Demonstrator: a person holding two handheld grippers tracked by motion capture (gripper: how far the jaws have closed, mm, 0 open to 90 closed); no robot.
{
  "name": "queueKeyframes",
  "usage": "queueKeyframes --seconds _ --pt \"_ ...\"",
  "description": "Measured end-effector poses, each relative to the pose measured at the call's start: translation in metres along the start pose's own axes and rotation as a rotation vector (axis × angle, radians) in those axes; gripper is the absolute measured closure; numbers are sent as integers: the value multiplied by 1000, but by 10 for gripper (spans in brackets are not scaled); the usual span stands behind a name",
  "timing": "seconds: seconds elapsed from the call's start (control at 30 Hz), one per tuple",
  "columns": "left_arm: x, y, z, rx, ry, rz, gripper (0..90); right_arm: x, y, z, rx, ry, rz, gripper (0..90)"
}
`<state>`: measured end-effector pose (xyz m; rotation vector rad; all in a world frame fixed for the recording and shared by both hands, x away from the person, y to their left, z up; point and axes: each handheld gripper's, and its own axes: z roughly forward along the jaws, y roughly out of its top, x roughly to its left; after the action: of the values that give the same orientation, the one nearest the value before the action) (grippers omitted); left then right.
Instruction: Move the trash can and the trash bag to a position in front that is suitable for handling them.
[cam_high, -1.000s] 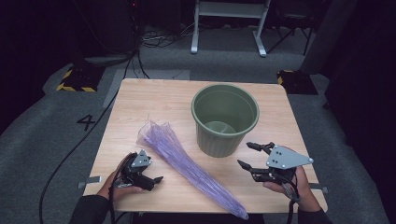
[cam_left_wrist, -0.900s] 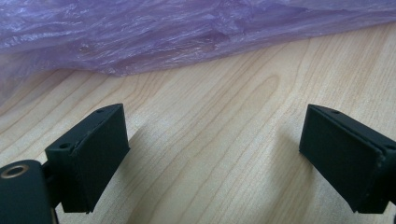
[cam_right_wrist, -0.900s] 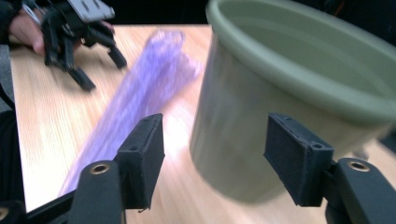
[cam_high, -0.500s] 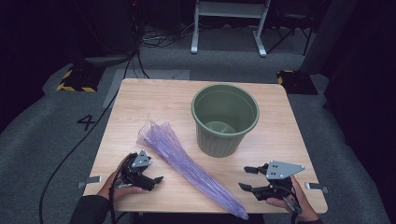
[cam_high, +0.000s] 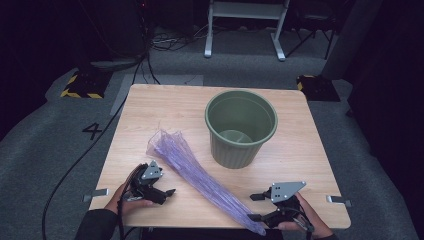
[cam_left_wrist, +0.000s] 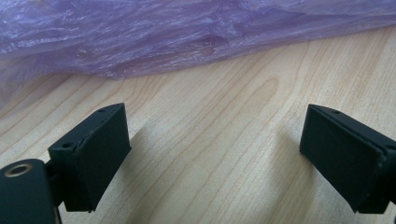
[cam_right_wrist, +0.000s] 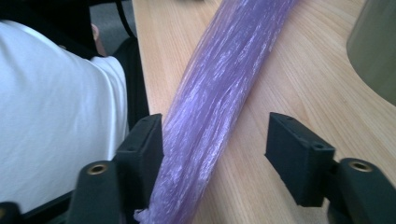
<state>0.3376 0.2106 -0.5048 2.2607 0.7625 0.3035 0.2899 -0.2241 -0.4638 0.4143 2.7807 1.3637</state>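
Right gripper view: right gripper (cam_right_wrist: 215, 163) spread wide, straddling the near tail of the purple plastic bag (cam_right_wrist: 219, 102), one jaw touching it. Bag's long axis runs 11 to 5 o'clock across the wooden table (cam_high: 165, 107) (thin crinkly film, twisted rope-like), fanned mouth beside the green pot (cam_high: 241, 127). Left gripper (cam_left_wrist: 215, 154) also spread, empty, bag just beyond at 12.

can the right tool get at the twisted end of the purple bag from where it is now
Probably yes: the right tool is open with the purple bag already lying between its jaws, against one jaw, and nothing lies between them on the table.
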Motion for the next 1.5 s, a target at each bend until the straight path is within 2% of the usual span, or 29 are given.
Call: queueKeyframes --seconds 0.17,0.43,0.53,0.63,0.7,0.77,0.83,0.97,1.07,1.2,1.3,1.37,1.5 --pt "0 0 0 0 0 0 80 -2 -3 10 43 -34 -5 358" --pt "0 0 0 -2 0 -1 80 -10 -14 22 82 -67 -34 684" --pt "-1 0 0 -2 4 3 81 -13 -16 26 106 -75 -41 765" --pt "-1 2 1 -3 0 7 83 -21 -17 27 88 -85 -25 815" --pt "-1 2 1 0 -1 8 88 -25 -16 27 82 -96 -17 821" --pt "-3 3 1 -7 -10 14 168 -36 -16 29 62 -129 5 852" --pt "-6 4 0 -17 -21 34 151 -43 -16 29 48 -140 18 865" --pt "-9 8 -1 -39 -43 40 156 -52 -14 31 47 -165 24 868" --pt "-13 18 -2 -44 -14 98 156 -64 -11 32 49 -183 30 867" --pt "-10 26 -2 -64 -3 105 156 -70 -9 33 52 -184 24 864" --pt "-3 32 3 -74 -8 102 156 -75 -7 34 56 -201 14 848" --pt "2 36 12 -56 -10 104 158 -77 -7 34 54 -203 24 843" --pt "3 41 22 -47 -14 119 166 -81 -4 36 49 -203 24 831"
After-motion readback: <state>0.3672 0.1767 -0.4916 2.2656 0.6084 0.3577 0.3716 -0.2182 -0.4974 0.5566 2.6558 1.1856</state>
